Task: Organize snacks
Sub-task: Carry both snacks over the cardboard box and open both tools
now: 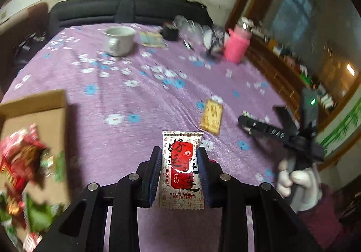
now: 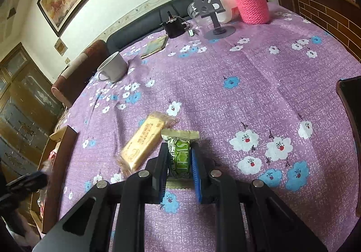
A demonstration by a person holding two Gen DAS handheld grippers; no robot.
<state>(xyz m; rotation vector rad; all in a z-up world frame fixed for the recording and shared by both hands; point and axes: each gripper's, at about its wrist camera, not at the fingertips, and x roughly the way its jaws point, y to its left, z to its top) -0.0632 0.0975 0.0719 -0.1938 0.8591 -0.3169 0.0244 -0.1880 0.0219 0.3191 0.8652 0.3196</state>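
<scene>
- Only the left wrist view shows the cardboard box (image 1: 45,121), full of snacks.
- Left gripper (image 1: 179,170) clamps a red-and-white packet (image 1: 181,170), right of the box.
- Right gripper (image 2: 179,161) clamps a green packet (image 2: 179,155) beside a yellow one (image 2: 144,141).

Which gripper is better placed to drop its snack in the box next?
Left, probably. The left gripper already holds the red-and-white packet with the cardboard box just beside it. The right gripper clamps the green packet, but the box sits farther off at that view's edge.

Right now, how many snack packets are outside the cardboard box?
3: a red-and-white packet in the left gripper, a green packet in the right gripper, a yellow packet on the tablecloth.
</scene>
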